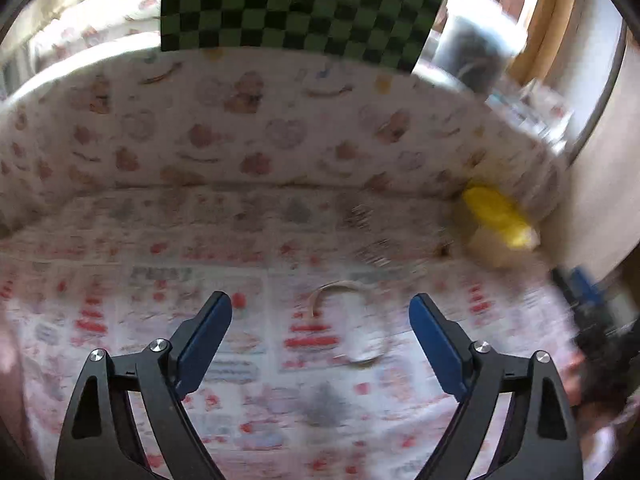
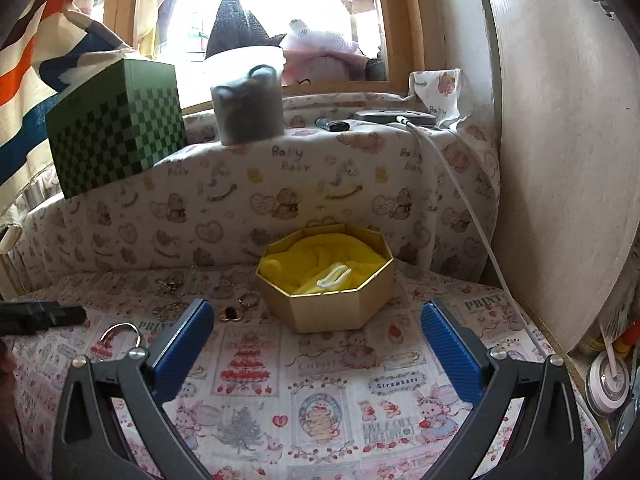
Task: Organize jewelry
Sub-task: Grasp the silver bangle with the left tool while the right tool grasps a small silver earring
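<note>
One gold box (image 2: pixel 326 280), yellow-lined, one white bracelet (image 2: pixel 333 276) inside; one bangle (image 1: pixel 352 320) lies on surface (image 2: pixel 320 380) between left gripper (image 1: pixel 320 312) jaws, apart; right gripper (image 2: pixel 316 320) jaws apart, empty; several small pieces (image 2: pixel 236 310) left of box

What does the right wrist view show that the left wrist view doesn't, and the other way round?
Only the right wrist view shows the white piece lying inside the gold box, the small jewelry scattered left of it, and the open right gripper. Only the left wrist view shows the open left gripper above a bangle on the cloth. Both show the box, blurred in the left view, and the green checkered box.
</note>
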Available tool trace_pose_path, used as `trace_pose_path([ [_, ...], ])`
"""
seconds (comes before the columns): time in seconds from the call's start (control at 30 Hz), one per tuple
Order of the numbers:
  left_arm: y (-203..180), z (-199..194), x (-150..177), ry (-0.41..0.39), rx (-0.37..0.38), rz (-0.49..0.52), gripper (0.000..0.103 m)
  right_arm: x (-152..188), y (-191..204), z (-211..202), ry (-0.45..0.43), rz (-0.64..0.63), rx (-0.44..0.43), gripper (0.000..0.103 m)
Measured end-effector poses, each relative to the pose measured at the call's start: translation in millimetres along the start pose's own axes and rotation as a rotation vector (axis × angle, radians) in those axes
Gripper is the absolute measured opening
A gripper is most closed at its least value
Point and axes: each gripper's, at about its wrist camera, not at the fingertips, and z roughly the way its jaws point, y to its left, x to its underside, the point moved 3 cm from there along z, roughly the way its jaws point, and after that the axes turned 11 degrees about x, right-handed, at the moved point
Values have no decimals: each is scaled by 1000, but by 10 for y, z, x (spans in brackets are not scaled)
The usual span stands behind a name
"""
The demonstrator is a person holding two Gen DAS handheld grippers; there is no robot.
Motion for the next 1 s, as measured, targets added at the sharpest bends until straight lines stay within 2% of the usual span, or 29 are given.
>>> trace_pose_path([
  [0.07, -60, 42, -62, 55, 21, -2, 89, 0, 8, 0, -2, -12, 7, 103],
  [0.13, -137, 118, -81, 98, -14, 28, 89, -2, 22, 18, 9, -32, 25, 103],
  [0.27, -216, 368, -14, 179, -111, 57, 82, 7, 5, 19, 19, -45, 38, 103],
  [0.4, -253, 561, 68, 186, -260, 109, 79, 0, -35, 37, 24, -39, 58, 103],
  [0.5, -298, 600, 110, 196, -222, 111, 78, 2, -83, 73, 42, -20, 56, 103],
  [0.6, -318, 603, 136, 194, -262, 136, 78, 6, -100, 94, 57, -14, 56, 103],
  [0.7, -321, 818, 226, 237, -232, 122, 74, 7, -89, 87, 55, -22, 61, 103],
  [0.83, -292, 835, 260, 211, -224, 117, 64, 9, -76, 81, 49, -31, 67, 103],
  [1.0, -309, 775, 336, 162, -208, 100, 63, 14, -82, 100, 61, -36, 67, 103],
])
